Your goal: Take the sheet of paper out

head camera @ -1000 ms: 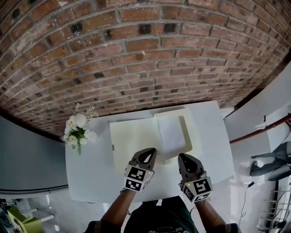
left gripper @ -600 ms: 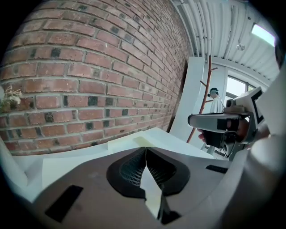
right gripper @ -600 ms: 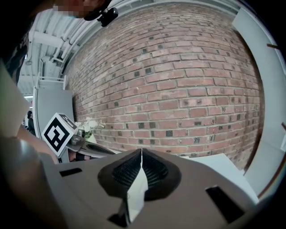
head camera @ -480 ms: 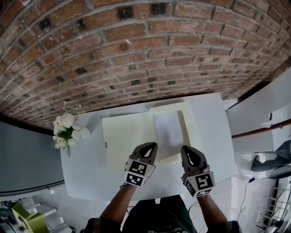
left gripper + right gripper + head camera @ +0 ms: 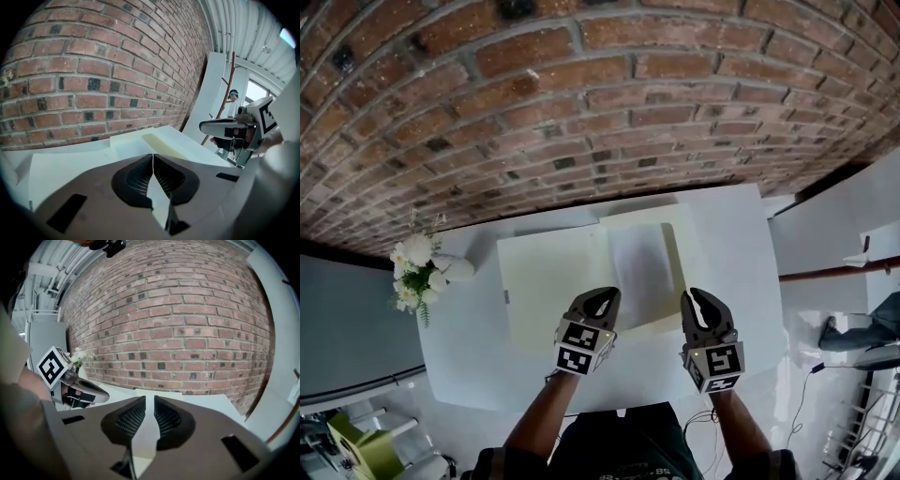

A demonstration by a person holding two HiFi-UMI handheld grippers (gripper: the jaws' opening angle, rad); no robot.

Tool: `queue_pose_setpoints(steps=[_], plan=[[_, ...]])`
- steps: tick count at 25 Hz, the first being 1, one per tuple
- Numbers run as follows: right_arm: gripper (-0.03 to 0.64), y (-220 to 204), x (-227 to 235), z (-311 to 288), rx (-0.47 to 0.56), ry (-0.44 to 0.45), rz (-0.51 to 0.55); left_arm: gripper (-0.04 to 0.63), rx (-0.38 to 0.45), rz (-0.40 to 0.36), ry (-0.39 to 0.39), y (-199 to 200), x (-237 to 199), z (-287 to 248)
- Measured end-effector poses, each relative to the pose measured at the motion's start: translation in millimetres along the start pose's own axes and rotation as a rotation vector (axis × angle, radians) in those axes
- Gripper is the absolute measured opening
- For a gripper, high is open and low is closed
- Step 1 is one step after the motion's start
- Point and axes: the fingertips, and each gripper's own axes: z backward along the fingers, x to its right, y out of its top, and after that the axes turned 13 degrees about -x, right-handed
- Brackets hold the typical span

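- the left hand-held gripper [image 5: 604, 294] has its jaws pressed together with nothing between them; its tip hangs over the near edge of the open cream folder [image 5: 546, 281], by the middle fold.
- the right hand-held gripper [image 5: 700, 294] shows a narrow slit between its jaws, which have just been opening; nothing sits in the slit. its tip is at the folder's near right corner.
- the sheet of paper [image 5: 639, 267] lies flat in the folder's right half, in neither gripper.
- the folder lies on the white desk [image 5: 469, 342].

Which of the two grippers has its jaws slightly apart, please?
The right gripper: its jaws have just been opening and show a narrow empty gap, whereas those of the left gripper meet in a closed line.
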Motion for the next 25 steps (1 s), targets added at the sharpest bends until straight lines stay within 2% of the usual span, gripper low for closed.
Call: queue_pose_setpoints(steps=[2, 6, 12, 16, 21, 25], plan=[[0.146, -11.0, 6.7, -11.8, -0.047, 0.005, -0.005, 0.011, -0.011, 0.013, 0.005, -3.4, -3.0, -5.8], [0.187, -34.7, 21.4, -36.0, -0.135, -0.008, 0.011, 0.011, -0.050, 0.025, 0.005, -11.7, -8.7, -18.3], [0.186, -59.3, 53.2, -63.0, -0.213, -0.081, 0.024, 0.011, -0.118, 0.024, 0.024, -27.4, -18.4, -39.5], [0.186, -77.8, 64.1, -79.5, -0.293, -0.073, 0.015, 0.012, -0.158, 0.037, 0.042, -37.6, -25.7, -57.0], [0.186, -90.5, 66.3, -90.1, -0.324, -0.060, 0.031, 0.012, -0.198, 0.103, 0.042, -44.1, -30.6, -73.3], [0.186, -98.1, 67.0, -94.3, -0.335, -0.075, 0.020, 0.013, -0.234, 0.102, 0.049, -52.2, -34.2, -83.4]])
